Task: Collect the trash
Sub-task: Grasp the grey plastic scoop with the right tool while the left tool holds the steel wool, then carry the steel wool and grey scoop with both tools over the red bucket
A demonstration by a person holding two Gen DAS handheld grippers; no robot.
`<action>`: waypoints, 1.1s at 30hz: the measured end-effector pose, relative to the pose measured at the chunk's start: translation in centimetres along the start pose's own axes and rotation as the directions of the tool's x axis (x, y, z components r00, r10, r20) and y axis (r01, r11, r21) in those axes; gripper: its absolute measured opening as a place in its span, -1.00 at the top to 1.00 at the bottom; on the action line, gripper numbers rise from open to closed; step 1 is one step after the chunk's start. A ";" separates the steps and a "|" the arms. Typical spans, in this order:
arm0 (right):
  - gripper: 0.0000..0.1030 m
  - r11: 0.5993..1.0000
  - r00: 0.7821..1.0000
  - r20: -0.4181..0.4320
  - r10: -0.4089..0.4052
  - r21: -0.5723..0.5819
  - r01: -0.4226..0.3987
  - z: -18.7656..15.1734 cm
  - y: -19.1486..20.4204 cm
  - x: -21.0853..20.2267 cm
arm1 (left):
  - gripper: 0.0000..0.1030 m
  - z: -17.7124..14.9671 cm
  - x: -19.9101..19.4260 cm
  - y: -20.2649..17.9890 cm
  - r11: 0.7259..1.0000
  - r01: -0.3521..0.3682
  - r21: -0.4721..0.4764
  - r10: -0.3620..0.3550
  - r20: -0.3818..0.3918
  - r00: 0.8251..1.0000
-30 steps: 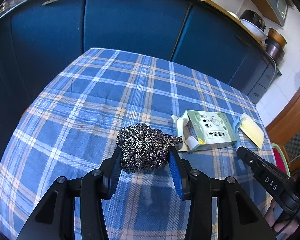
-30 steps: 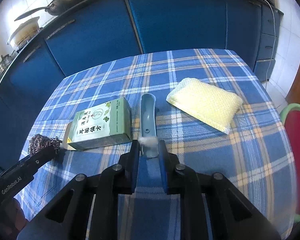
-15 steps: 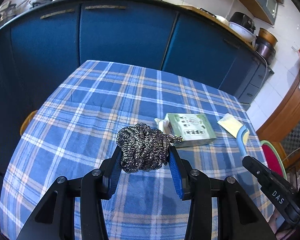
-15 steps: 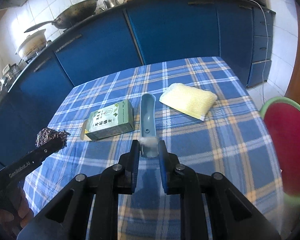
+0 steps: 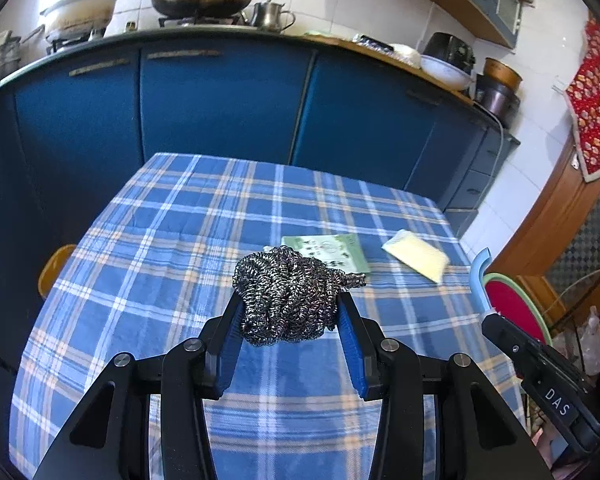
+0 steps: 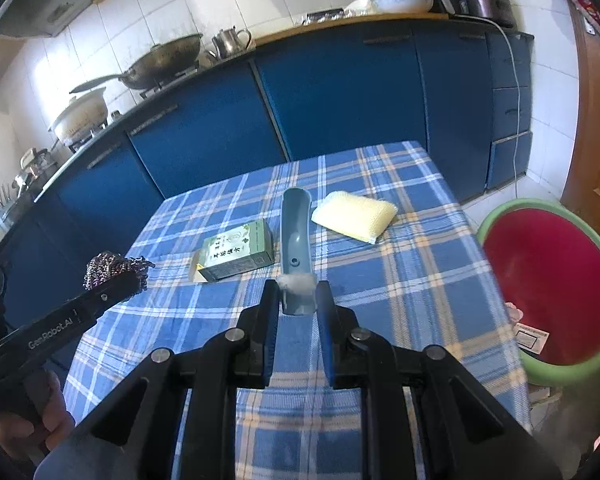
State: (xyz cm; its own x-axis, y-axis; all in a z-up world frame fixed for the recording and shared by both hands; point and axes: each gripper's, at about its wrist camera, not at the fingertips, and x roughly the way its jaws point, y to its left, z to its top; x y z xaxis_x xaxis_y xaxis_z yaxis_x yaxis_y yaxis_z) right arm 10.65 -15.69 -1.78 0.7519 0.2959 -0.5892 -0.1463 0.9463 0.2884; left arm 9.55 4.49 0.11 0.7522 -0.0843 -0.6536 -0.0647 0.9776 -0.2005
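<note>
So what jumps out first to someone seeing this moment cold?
The steel wool scourer clamped in the left tool, held above the plaid tablecloth. Then the right tool gripping a blue curved plastic piece with a white fluff tuft, and the red basin with a green rim beside the table.

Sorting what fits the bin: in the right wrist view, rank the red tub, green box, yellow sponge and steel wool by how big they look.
1. red tub, by far the largest.
2. green box and yellow sponge: look about alike, so not ranked.
3. steel wool, smallest, though the left claw hides part of it.
</note>
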 end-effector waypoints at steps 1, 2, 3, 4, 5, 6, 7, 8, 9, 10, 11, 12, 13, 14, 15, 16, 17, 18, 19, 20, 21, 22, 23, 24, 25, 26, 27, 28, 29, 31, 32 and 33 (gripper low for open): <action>0.59 1.000 1.000 0.007 0.000 0.001 0.000 0.0 -0.1 -0.4 | 0.11 0.0 -0.3 -0.2 1.000 0.002 0.004 -0.002 0.005 1.000; 0.59 1.000 1.000 0.012 0.000 0.002 0.000 -0.1 -0.1 -0.8 | 0.11 0.0 -0.7 -0.5 1.000 0.005 0.008 -0.005 0.010 1.000; 0.59 1.000 1.000 0.018 0.000 0.004 0.000 -0.1 -0.2 -1.2 | 0.11 0.0 -1.0 -0.7 1.000 0.008 0.013 -0.008 0.015 1.000; 0.59 1.000 1.000 0.021 0.000 0.005 0.000 -0.2 -0.3 -1.5 | 0.11 0.0 -1.4 -1.1 1.000 0.011 0.019 -0.011 0.020 1.000; 0.59 1.000 1.000 0.027 0.000 0.006 0.000 -0.3 -0.5 -2.0 | 0.11 0.0 -1.7 -1.4 1.000 0.015 0.026 -0.015 0.024 1.000; 0.59 1.000 0.999 0.032 -0.001 0.008 0.001 -0.4 -0.5 -2.4 | 0.11 0.0 -2.0 -1.8 0.999 0.020 0.036 -0.021 0.029 0.999; 0.59 1.000 0.999 0.035 -0.002 0.010 0.002 -0.4 -0.6 -2.6 | 0.11 0.0 -2.2 -2.1 0.999 0.024 0.041 -0.025 0.032 0.999; 0.59 1.000 0.999 0.042 -0.003 0.015 0.003 -0.5 -0.9 -3.1 | 0.11 0.0 -2.5 -2.4 0.998 0.029 0.047 -0.030 0.036 0.999; 0.59 1.000 0.999 0.046 -0.004 0.018 0.004 -0.4 -1.0 -3.3 | 0.11 -0.1 -2.7 -2.8 0.998 0.033 0.052 -0.035 0.039 0.999; 0.59 1.000 0.999 0.051 -0.007 0.022 0.006 -0.5 -1.2 -3.7 | 0.11 -0.1 -2.9 -3.1 0.998 0.038 0.058 -0.041 0.042 0.998; 0.59 1.000 0.998 0.058 -0.010 0.028 0.008 -0.5 -1.5 -4.2 | 0.11 -0.1 -3.1 -3.5 0.997 0.042 0.064 -0.045 0.043 0.998; 0.59 0.999 0.998 0.063 -0.012 0.033 0.010 -0.6 -1.7 -4.5 | 0.11 -0.2 -3.2 -3.9 0.996 0.047 0.071 -0.050 0.044 0.998; 0.59 0.999 0.998 0.069 -0.014 0.037 0.012 -0.6 -2.0 -4.9 | 0.11 -0.2 -3.3 -4.3 0.996 0.050 0.079 -0.054 0.045 0.998; 0.59 0.999 0.997 0.074 -0.017 0.041 0.014 -0.7 -2.2 -5.2 | 0.11 -0.2 -3.4 -4.6 0.995 0.053 0.085 -0.058 0.047 0.997; 0.59 0.999 0.997 0.079 -0.020 0.047 0.016 -0.7 -2.5 -5.5 | 0.11 -0.3 -3.5 -5.1 0.994 0.059 0.092 -0.063 0.048 0.997; 0.59 0.999 0.996 0.083 -0.022 0.051 0.018 -0.7 -2.8 -5.7 | 0.11 -0.2 -3.6 -5.4 0.993 0.062 0.097 -0.067 0.049 0.997; 0.59 0.998 0.996 0.086 -0.024 0.055 0.019 -0.7 -3.0 -5.9 | 0.11 -0.3 -3.6 -5.9 0.993 0.065 0.103 -0.071 0.051 0.996; 0.59 0.998 0.995 0.092 -0.028 0.062 0.022 -0.7 -3.4 -6.2 | 0.11 -0.3 -3.7 -6.3 0.992 0.068 0.109 -0.074 0.052 0.996; 0.59 0.997 0.995 0.096 -0.032 0.067 0.026 -0.7 -3.7 -6.5 | 0.11 -0.3 -3.6 -6.9 0.990 0.073 0.119 -0.079 0.054 0.995; 0.59 0.997 0.994 0.101 -0.037 0.074 0.030 -0.8 -4.1 -6.7 | 0.11 -0.3 -3.7 -7.2 0.989 0.075 0.124 -0.083 0.054 0.995; 0.59 0.996 0.994 0.105 -0.042 0.081 0.034 -0.8 -4.4 -6.9 | 0.11 -0.2 -3.6 -7.7 0.988 0.081 0.132 -0.089 0.054 0.995; 0.59 0.995 0.993 0.110 -0.047 0.088 0.037 -0.8 -4.8 -7.1 | 0.11 -0.2 -3.5 -8.0 0.987 0.085 0.138 -0.094 0.054 0.994; 0.59 0.995 0.992 0.114 -0.052 0.096 0.041 -0.8 -5.2 -7.3 | 0.11 -0.2 -3.4 -8.5 0.985 0.092 0.146 -0.100 0.052 0.994; 0.59 0.994 0.991 0.119 -0.057 0.104 0.045 -0.8 -5.5 -7.6 | 0.11 -0.2 -3.3 -8.8 0.984 0.096 0.151 -0.105 0.051 0.993; 0.59 0.993 0.991 0.122 -0.061 0.109 0.048 -0.8 -5.9 -7.7 | 0.11 -0.2 -3.2 -9.3 0.982 0.102 0.159 -0.111 0.049 0.993; 0.59 0.992 0.989 0.128 -0.069 0.118 0.054 -0.8 -6.4 -8.0 | 0.11 -0.2 -3.1 -9.7 0.980 0.109 0.166 -0.118 0.046 0.992; 0.59 0.991 0.988 0.131 -0.075 0.124 0.059 -0.8 -6.8 -8.1 | 0.11 -0.2 -2.9 -10.2 0.978 0.116 0.173 -0.125 0.043 0.991; 0.59 0.989 0.987 0.135 -0.083 0.131 0.065 -0.8 -7.3 -8.3 | 0.11 -0.2 -2.7 -10.7 0.976 0.123 0.182 -0.133 0.040 0.990; 0.59 0.987 0.986 0.139 -0.094 0.141 0.074 -0.9 -7.8 -8.6 | 0.11 -0.2 -2.6 -11.3 0.973 0.130 0.191 -0.140 0.037 0.989; 0.59 0.985 0.984 0.143 -0.107 0.153 0.085 -0.9 -8.5 -8.8 | 0.11 -0.3 -2.2 -12.2 0.968 0.144 0.206 -0.154 0.032 0.988; 0.59 0.982 0.983 0.145 -0.115 0.163 0.091 -1.0 -9.0 -8.9 | 0.11 -0.3 -2.1 -12.7 0.965 0.149 0.214 -0.159 0.029 0.987; 0.59 0.981 0.982 0.145 -0.120 0.172 0.094 -1.0 -9.4 -9.0 | 0.11 -0.4 -1.8 -13.3 0.962 0.157 0.224 -0.166 0.024 0.986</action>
State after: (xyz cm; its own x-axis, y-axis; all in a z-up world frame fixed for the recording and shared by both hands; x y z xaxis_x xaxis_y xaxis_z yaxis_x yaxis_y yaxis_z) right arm 4.63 -27.16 0.03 0.8492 0.1581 -0.5039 0.0379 0.9334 0.3568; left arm 8.78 -8.42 3.69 0.7678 -0.2410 -0.5937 0.2030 0.9703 -0.1315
